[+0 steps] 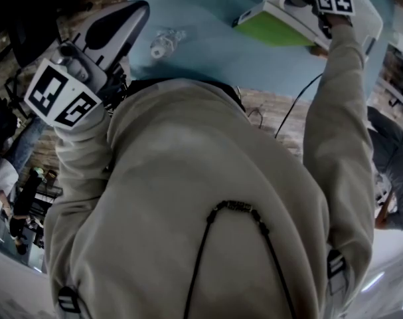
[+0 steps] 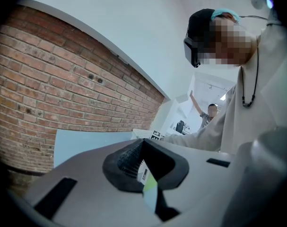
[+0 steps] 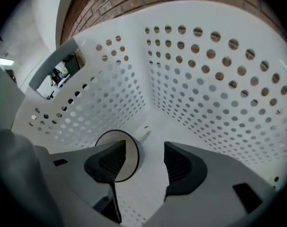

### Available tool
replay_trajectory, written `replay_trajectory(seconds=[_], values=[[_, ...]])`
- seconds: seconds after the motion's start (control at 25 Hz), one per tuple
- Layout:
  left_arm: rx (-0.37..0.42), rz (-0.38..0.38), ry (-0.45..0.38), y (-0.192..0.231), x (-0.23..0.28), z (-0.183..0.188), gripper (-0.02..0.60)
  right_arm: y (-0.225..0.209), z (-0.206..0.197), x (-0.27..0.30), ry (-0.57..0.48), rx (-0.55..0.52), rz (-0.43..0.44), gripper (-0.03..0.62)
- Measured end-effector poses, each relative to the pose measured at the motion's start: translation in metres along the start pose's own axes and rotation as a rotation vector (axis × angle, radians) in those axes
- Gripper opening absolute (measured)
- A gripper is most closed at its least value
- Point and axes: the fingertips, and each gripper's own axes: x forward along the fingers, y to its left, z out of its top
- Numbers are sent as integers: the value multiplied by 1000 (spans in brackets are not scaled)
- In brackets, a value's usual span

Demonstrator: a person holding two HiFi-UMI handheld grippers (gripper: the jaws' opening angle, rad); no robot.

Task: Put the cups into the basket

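Inside basket [image 3: 204, 79]: its holed sides close in on three sides, top open. Cup [image 3: 128, 160] on basket floor near left side blocks that corner; floor right of it bare. Table [image 1: 208, 18] left of basket open, except one clear cup [image 1: 164, 43].
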Motion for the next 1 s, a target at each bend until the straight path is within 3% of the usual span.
replay_trajectory(seconds=[0.32,0.4,0.48,0.56,0.8,1.0], values=[[15,-68,-22,7,-20,9,-3,5,32,-89,-211,46,-187,240],[19,-96,-29,6,-24,12,-3,18,40,-119,-297,65,-203,171],[20,-126,-31,5,-31,13,-3,43,44,-145,-392,89,-167,74],[22,-155,-31,6,-39,14,-3,74,48,-167,-476,106,-121,42],[-4,-250,-39,15,-63,15,-3,208,61,-202,-678,138,45,14],[1,-311,-36,22,-85,10,-3,314,73,-200,-750,115,117,13]])
